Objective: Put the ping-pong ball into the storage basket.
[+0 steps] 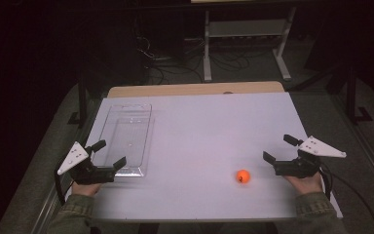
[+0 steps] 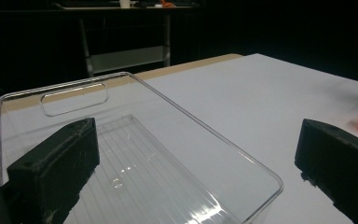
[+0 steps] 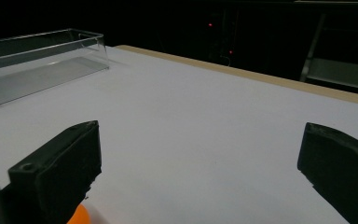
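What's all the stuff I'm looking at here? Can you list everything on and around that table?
Ball: one, orange, on the table near the right gripper.
Tray: one, clear plastic, nothing in it, on the table's left side.
Table: one, white top with a tan strip along the far edge.
Shelf frame: one, white, on the floor beyond the table.
Cables: several, dark, on the floor behind the table.
Left gripper: one, black, jaws open, at the tray's near end.
Right gripper: one, black, jaws open, beside the ball.
Sleeves: two, olive green, at the near edge.
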`<state>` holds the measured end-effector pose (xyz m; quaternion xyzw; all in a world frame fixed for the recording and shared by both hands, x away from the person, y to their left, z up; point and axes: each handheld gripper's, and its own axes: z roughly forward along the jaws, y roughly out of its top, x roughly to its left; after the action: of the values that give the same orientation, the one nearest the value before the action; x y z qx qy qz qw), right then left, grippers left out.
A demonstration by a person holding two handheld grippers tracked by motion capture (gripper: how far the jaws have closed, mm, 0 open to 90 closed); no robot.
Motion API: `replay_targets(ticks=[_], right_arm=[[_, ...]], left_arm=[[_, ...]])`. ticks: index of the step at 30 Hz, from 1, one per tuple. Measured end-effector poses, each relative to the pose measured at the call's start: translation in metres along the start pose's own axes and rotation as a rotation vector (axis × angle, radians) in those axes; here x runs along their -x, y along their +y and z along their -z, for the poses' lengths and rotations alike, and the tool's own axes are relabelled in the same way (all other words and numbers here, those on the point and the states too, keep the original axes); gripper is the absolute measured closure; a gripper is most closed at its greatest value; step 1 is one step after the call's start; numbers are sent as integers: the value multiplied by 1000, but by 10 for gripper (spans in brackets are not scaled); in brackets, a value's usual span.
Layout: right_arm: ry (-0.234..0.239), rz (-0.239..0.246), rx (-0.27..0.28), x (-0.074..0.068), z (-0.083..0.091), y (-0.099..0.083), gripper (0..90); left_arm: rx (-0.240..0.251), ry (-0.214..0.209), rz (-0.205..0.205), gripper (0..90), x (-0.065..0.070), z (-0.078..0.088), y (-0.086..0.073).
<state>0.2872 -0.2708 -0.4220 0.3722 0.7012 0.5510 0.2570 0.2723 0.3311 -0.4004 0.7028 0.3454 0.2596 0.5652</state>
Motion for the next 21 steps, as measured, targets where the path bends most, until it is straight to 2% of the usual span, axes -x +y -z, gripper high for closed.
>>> replay_targets(ticks=[4, 12, 16, 21], right_arm=[[2, 2, 4, -1, 1, 0, 0], [5, 3, 1, -1, 0, 0, 0], [2, 6, 0, -1, 1, 0, 0], [-6, 0, -1, -2, 3, -1, 0]], left_arm=[[6, 0, 3, 0, 0, 0, 0], [-12, -5, -7, 0, 0, -3, 0], [-25, 6, -34, 0, 2, -1, 4], [-23, -1, -45, 0, 5, -1, 9]])
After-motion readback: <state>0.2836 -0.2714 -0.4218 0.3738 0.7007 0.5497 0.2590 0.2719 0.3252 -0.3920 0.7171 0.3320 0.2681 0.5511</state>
